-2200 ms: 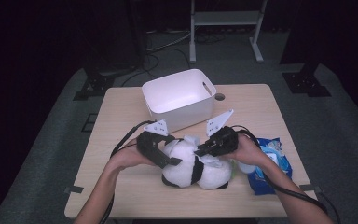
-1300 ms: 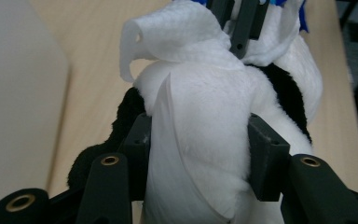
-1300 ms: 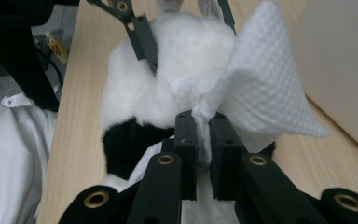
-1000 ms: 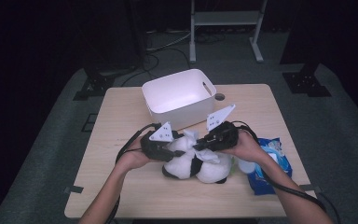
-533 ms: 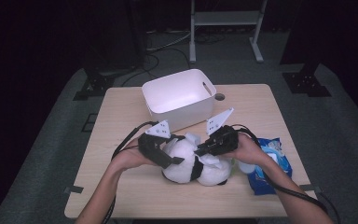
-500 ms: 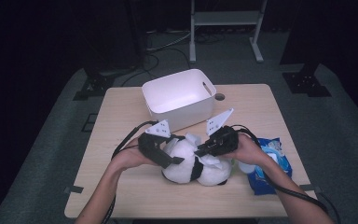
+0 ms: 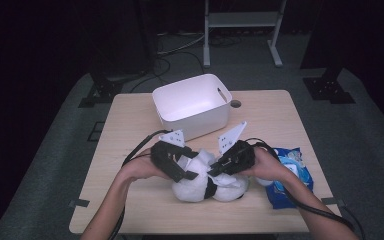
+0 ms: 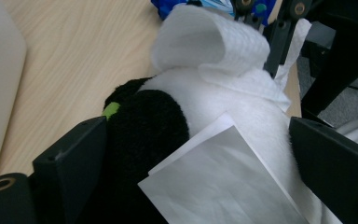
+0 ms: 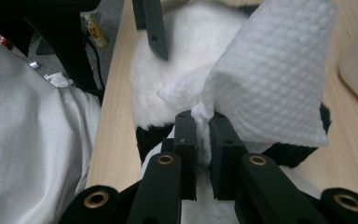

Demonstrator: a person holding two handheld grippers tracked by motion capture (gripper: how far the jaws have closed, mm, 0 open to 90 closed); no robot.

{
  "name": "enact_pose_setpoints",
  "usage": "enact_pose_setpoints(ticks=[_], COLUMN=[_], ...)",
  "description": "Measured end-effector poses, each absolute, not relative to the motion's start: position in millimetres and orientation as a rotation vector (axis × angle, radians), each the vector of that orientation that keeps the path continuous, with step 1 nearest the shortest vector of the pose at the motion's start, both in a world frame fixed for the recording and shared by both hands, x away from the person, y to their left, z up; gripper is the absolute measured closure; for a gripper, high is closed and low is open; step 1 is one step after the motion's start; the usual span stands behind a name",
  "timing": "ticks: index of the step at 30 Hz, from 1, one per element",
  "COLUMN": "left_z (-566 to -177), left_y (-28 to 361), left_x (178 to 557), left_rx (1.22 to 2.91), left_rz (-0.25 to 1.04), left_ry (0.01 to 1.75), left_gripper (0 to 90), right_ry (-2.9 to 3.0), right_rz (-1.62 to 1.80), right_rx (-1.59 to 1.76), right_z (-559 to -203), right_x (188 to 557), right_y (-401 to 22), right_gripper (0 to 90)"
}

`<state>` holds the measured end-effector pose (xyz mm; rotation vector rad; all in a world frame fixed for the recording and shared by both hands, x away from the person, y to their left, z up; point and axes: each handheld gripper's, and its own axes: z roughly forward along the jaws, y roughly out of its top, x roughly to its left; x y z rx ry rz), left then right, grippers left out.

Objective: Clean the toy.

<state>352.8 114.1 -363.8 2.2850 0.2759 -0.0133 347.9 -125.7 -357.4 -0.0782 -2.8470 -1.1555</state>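
A black-and-white plush toy [image 7: 200, 189] lies on the table's near middle. My left gripper [image 7: 180, 167] is open. Its jaws have just been opening, and they straddle the plush [image 8: 144, 126] and its paper tag [image 8: 219, 182] without pressing on them. My right gripper [image 9: 204, 121] is shut on a bunched corner of a white wipe [image 9: 275, 70]. The wipe drapes over the top of the plush [image 9: 168, 60]. In the high view the right gripper [image 7: 221, 167] meets the left one over the toy, with the wipe [image 7: 201, 159] between them.
A white bin [image 7: 192, 102] stands just behind the grippers, near the table's far middle. A blue pack of wipes [image 7: 291, 175] lies under the person's right hand at the right edge. Cables trail from both grippers toward the near edge.
The left gripper's jaws stand wider around the plush than a second ago. Both grippers have sunk slightly toward the toy. The right gripper keeps its hold on the wipe.
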Motion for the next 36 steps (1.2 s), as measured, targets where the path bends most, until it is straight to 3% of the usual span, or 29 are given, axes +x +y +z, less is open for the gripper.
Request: enact_pose_setpoints(ticks=[10,36], left_z=[-366.1,-373.8], left_y=[118.5,129.2], left_x=[342.3,324.0], left_rx=[2.315,2.305], left_rz=[0.0,0.047], left_ry=[0.211,0.151], left_gripper=[12.1,14.0], right_ry=[-2.852,-2.95], right_rz=[-1.24,-1.177], right_rx=[-0.049,-0.327], right_z=[-347.1,-355.2], right_x=[345.0,345.4], right_y=[-114.2,-199.8], right_gripper=[82.2,81.1])
